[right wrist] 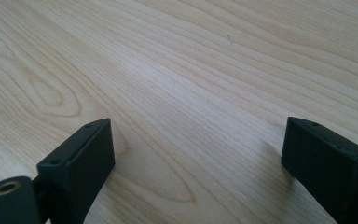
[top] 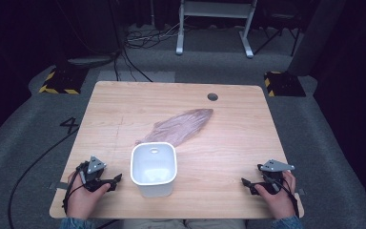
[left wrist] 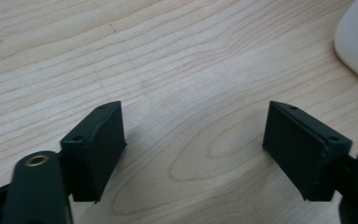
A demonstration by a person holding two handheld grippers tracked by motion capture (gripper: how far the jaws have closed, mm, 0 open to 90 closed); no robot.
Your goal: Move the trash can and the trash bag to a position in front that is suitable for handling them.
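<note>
Resting low on the near left part of the pale wooden table: the left gripper, black, topped by a grey three-cornered plate, gripped by the person's left hand and pointing toward the white rounded-square plastic container. Standing released, jaws spread wide with nothing between them, bare wood grain showing in the gap in the left gripper view. Peeking in at the top right corner of that same view: a curved white wall of the container, near but apart from the jaw tips. Sitting upright and open-topped near the front middle of the table, between the two grippers and touching neither. Lying just behind the container, stretching away diagonally toward the far right: a crumpled, translucent pinkish plastic bag, flat on the wood, its near end just beside the container's back rim; impossible to tell whether touching it. Resting on the near right part of the table: the right gripper, black with the same grey plate, held in the person's right hand, pointing left toward the container and well apart from it. Also standing released, jaws wide apart over plain wood in the right gripper view, grasping nothing. Sitting near the far edge: a small round dark hole in the tabletop.
</note>
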